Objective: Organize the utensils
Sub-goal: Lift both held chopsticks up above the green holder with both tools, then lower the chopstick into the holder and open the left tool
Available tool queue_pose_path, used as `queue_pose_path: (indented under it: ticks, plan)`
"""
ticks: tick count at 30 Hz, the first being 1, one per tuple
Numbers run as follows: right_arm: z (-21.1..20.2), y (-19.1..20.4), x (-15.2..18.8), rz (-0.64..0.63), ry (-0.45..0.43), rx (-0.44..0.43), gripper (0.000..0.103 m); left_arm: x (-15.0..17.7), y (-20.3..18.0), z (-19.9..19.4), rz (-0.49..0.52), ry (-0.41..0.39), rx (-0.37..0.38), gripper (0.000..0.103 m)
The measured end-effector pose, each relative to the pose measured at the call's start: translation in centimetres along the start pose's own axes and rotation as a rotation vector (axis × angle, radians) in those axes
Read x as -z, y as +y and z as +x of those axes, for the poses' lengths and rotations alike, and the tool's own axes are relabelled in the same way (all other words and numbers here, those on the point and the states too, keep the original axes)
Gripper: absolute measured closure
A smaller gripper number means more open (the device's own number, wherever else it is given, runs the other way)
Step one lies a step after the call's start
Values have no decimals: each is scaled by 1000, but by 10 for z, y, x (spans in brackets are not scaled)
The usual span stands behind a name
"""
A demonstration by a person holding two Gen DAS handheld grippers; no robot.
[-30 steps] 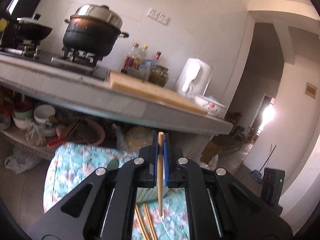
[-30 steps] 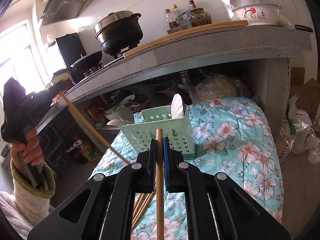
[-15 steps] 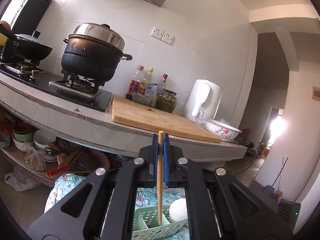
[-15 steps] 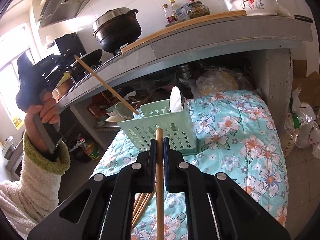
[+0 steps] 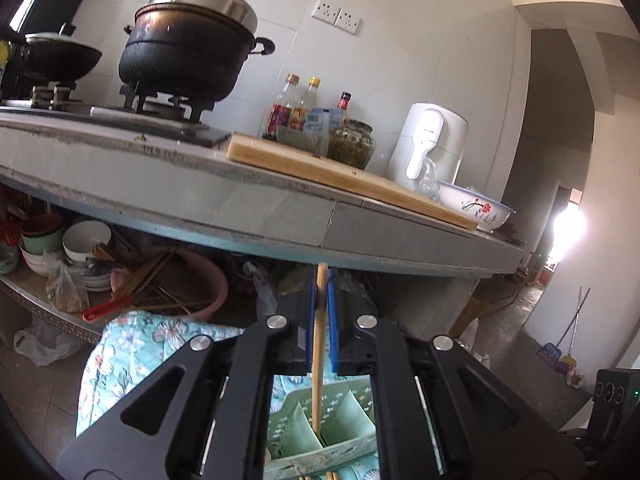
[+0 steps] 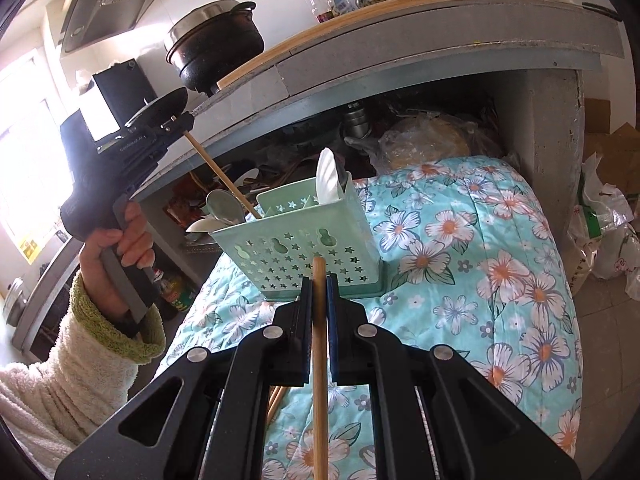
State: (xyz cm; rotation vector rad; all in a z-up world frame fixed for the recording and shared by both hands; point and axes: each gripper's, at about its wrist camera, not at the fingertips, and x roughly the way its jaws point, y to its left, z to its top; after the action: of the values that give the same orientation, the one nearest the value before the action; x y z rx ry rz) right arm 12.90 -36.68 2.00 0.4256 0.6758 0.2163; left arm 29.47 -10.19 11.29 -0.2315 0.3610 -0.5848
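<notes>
A mint-green plastic utensil caddy (image 6: 308,236), punched with star-shaped holes and split into compartments, stands on a turquoise floral quilt (image 6: 472,264). The left gripper (image 5: 320,300) pinches one wooden chopstick (image 5: 319,344) between its blue pads, and the stick's lower end reaches down into a compartment of the caddy. In the right wrist view that same chopstick slants from the left gripper, held in a hand (image 6: 120,240) with a fleecy cream sleeve, down into the caddy's left part. The right gripper (image 6: 319,292) is pressed together on a second chopstick (image 6: 319,368), just short of the caddy's near wall. More chopsticks (image 6: 276,400) lie loose on the quilt under this gripper; their number cannot be told. One white spoon (image 6: 326,178) stands in the caddy's far compartment, and one metal spoon (image 6: 226,206) shows at its left.

Behind the quilt runs a grey concrete counter (image 5: 248,196) carrying a wooden cutting board (image 5: 340,172), one black lidded pot (image 5: 188,52) on a gas stove, three sauce bottles (image 5: 304,104), one glass jar (image 5: 352,144), one white kettle (image 5: 428,144) and one flowered bowl (image 5: 476,206). Bowls and a pink basin (image 5: 200,280) crowd the shelf under the counter.
</notes>
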Motion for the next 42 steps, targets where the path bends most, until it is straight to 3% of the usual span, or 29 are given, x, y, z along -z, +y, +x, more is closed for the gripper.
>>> queue_pose_path:
  ticks: [2,11,19,30,42]
  plan:
    - [1,1,-1,-2,0,2,96,1,0,-3,-4,8,1,70]
    - [-1,18,-21,-41,-39,-16,96,1,-10,-58,56,-46,14,55]
    - [8,54,-63,-108,-110,-86,96,39,1,-106,44,20,18,48]
    - [37,108,-138,-209,-291,-192,96,130,24,-109,8,251,-1,46]
    - [84,127,-195,-168,-442,-157,96,150,53,-115,-32,259,-29,46]
